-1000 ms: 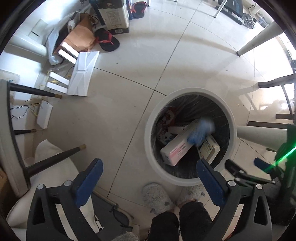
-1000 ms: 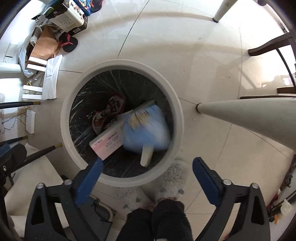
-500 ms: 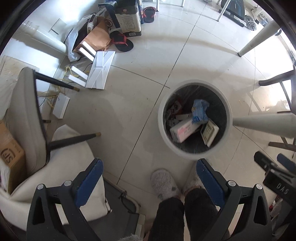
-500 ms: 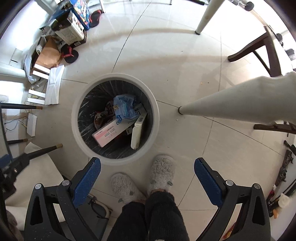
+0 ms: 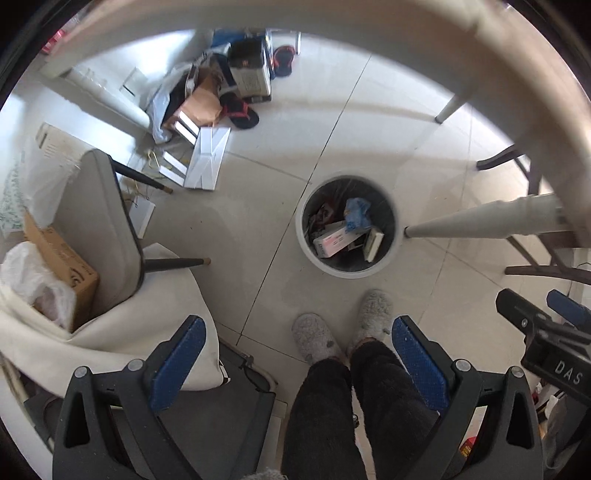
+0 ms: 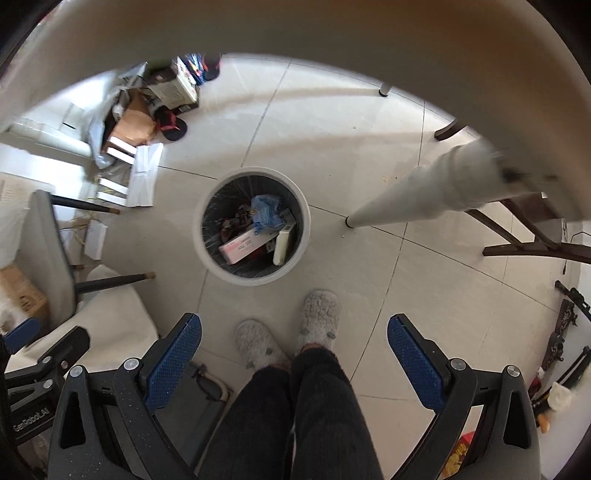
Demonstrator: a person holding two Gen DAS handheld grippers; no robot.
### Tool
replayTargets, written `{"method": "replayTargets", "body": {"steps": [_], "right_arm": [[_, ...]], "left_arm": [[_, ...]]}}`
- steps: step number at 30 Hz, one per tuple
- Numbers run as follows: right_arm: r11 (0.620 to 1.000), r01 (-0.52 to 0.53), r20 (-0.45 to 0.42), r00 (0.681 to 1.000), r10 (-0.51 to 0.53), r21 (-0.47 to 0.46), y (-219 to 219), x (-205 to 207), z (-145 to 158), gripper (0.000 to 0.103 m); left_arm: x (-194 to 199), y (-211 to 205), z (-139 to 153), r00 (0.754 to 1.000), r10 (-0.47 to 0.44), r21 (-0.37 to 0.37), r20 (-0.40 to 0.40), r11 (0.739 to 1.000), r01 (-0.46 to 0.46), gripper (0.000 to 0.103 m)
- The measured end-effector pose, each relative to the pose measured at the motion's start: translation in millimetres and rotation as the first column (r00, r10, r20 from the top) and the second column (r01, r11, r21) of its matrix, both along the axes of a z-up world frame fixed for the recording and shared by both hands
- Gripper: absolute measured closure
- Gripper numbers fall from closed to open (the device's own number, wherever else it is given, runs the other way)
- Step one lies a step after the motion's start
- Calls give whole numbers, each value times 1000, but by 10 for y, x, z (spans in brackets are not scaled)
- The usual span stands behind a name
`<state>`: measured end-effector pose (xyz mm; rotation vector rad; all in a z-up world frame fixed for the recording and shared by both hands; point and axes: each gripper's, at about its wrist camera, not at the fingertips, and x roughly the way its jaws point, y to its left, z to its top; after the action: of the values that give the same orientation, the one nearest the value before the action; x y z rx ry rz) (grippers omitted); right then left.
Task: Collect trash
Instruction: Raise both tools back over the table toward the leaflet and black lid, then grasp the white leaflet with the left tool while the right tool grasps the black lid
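A round white trash bin point(image 5: 392, 242) with a black liner stands on the tiled floor, far below both grippers; it also shows in the right wrist view point(image 6: 302, 236). Inside lie a crumpled blue bag point(image 5: 357, 214) point(image 6: 266, 214), a pink and white box point(image 5: 334, 242) point(image 6: 245, 243) and other boxes. My left gripper point(image 5: 293, 350) is open and empty, high above the floor. My right gripper point(image 6: 293, 347) is open and empty too. Its body shows at the right edge of the left wrist view point(image 5: 546, 332).
A round table's edge point(image 5: 517, 66) point(image 6: 332, 26) arcs over the top of both views, with a cone-shaped leg point(image 5: 480, 221) point(image 6: 417, 188) beside the bin. A grey chair point(image 5: 103, 229), a cardboard box point(image 5: 62, 266) and floor clutter point(image 5: 207, 110) lie left. The person's slippers point(image 5: 343, 328) stand near the bin.
Both grippers have risen well away from the bin, which now looks much smaller. The blue bag, falling a second ago, rests in the bin. The table edge has come into view.
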<state>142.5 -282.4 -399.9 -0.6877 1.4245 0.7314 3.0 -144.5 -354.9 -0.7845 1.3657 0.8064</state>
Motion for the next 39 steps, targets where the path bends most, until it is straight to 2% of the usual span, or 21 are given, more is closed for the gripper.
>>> {"method": "replayTargets", "body": {"steps": [5,7,11,16,22,25,28,30,32,34,36,39], "right_arm": [[999,-5,1,1000,5,54,-129,-55,787,1],[997,0,4,1000,0,83,-171,-63,1113,1],[987,27,-9,1000,-26,158,-230,-6,1745,1],[963,100,-57,994,-88,251,-213,281,2349,1],[936,171,-83,985,-153,307,120,909,2741,1],[935,179,-73,984,-164,307,475,1375,2794,1],[942,186,-86,982,-168,281,957,1886,2706,1],[945,192,-89,981,-174,265,1303,2261,2589,1],[952,192,-81,981,-178,239,1684,2604,2459,1],[954,204,-92,978,-188,220,2059,2914,2293,1],[958,205,-93,977,-189,200,2421,3174,2102,1],[972,179,-60,983,-172,154,2926,3484,1819,1]], "left_arm": [[-53,-57,651,999,9,43,51,999,-11,0],[-57,-70,895,999,11,73,44,997,-14,0],[-10,-67,1426,999,-11,177,47,984,2,0],[143,160,1929,998,-8,290,70,957,-13,0],[614,622,2318,998,-3,399,61,917,-22,0],[911,981,2382,999,0,409,47,912,-20,0],[1231,1459,2331,997,65,338,47,938,-77,0],[1449,1838,2244,987,143,238,79,958,-158,0],[1676,2208,2089,968,231,136,98,960,-243,0],[1890,2527,1913,944,316,57,97,945,-322,0],[2095,2841,1709,911,404,-8,83,914,-405,1],[2283,3194,1395,836,544,-121,67,836,-534,1]]}}
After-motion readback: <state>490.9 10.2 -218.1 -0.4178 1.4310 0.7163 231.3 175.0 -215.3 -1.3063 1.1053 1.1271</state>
